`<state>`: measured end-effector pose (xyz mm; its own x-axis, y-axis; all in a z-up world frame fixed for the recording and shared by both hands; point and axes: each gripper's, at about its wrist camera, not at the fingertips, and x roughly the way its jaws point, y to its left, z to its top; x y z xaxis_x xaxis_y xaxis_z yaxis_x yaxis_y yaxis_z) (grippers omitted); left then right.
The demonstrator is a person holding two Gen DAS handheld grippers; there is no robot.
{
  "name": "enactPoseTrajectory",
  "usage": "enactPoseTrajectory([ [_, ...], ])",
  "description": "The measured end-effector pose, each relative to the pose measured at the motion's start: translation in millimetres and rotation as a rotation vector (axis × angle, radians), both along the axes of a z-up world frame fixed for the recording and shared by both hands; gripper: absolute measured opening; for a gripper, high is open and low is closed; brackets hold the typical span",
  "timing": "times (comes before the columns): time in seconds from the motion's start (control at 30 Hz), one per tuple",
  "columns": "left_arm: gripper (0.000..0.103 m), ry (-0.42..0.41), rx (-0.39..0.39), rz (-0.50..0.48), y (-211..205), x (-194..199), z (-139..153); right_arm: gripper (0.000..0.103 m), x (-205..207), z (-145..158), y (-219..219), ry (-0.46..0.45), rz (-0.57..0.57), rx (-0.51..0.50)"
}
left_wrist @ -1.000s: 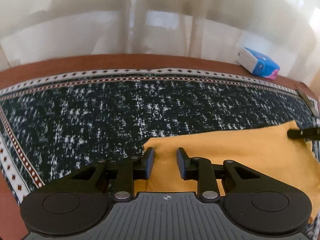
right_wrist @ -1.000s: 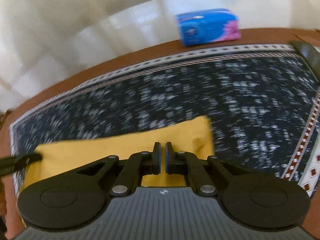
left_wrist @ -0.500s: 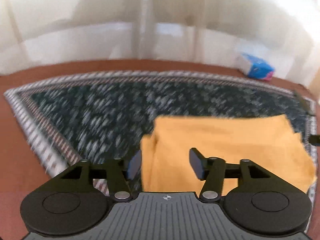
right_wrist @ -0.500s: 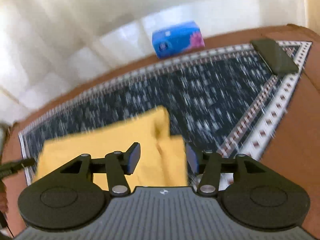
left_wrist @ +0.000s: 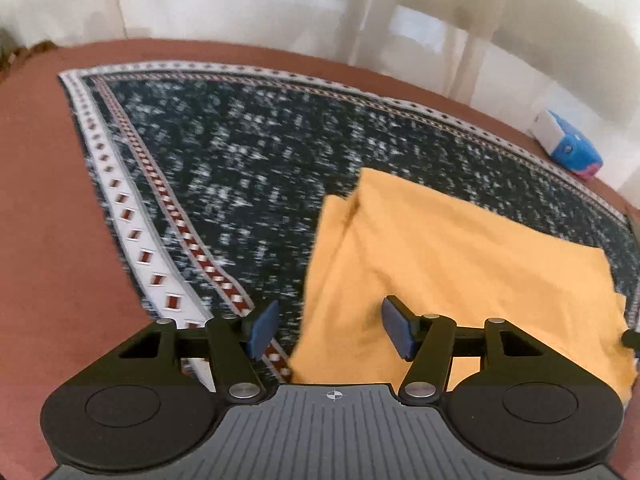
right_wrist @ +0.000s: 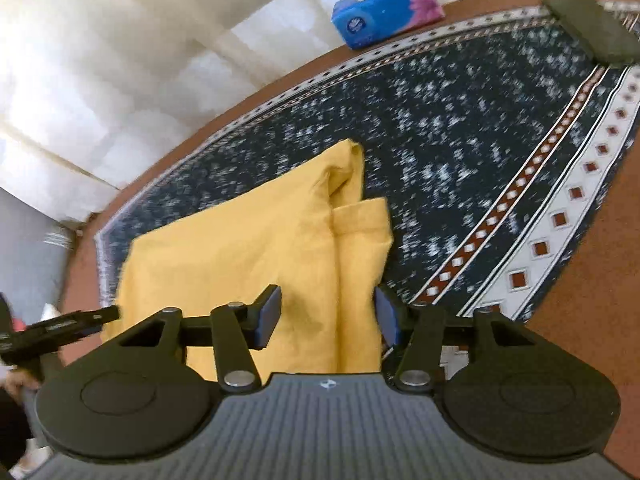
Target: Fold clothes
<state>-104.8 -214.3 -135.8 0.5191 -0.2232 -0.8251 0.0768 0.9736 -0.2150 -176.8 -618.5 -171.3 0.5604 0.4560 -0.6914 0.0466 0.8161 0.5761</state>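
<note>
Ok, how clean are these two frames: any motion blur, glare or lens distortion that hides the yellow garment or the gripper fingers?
Left wrist view: the patterned cloth is smeared by motion blur, the yellow garment soft, the left gripper sharp with jaws apart. Right wrist view: similar smear, right gripper crisp and open, the tissue box readable. Both: bright washed-out curtains, strong fisheye bending.

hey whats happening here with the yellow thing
A person with a handheld gripper in each hand is folding a yellow garment on a dark patterned tablecloth. The garment lies folded in layers. Both the left gripper and right gripper have their jaws wide open above the cloth's near edge, holding nothing. A blue tissue pack sits at the table's far edge.
</note>
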Motion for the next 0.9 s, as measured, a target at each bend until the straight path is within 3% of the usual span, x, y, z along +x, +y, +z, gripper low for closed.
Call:
enactPoseTrajectory([
  [0.03, 0.071, 0.005, -0.008, -0.007, 0, 2, -2, 0.04, 0, -3, -1, 0.009, 0.006, 0.019],
  [0.2, 0.072, 0.022, -0.05, -0.033, 3, 6, -6, 0.038, -7, -12, -5, 0.024, -0.094, 0.088],
  [0.27, 0.066, 0.028, -0.057, -0.049, 2, 8, -5, 0.034, -8, -11, -6, 0.034, -0.109, 0.085],
  [0.3, 0.057, 0.03, -0.056, -0.058, 1, 8, -4, 0.031, -7, -10, -6, 0.042, -0.109, 0.073],
  [0.37, 0.057, 0.035, -0.055, -0.078, 1, 9, -3, 0.02, -6, -8, -5, 0.057, -0.113, 0.052],
  [0.53, 0.048, 0.026, -0.039, -0.118, 1, 9, -5, 0.016, -5, -7, -1, 0.074, -0.14, 0.021],
  [0.6, 0.048, 0.027, -0.051, -0.125, 3, 10, -6, 0.015, -4, -6, 2, 0.078, -0.144, 0.004],
  [0.9, 0.066, 0.019, -0.08, -0.168, 3, 13, -7, 0.021, 2, -2, 10, 0.081, -0.145, -0.047],
])
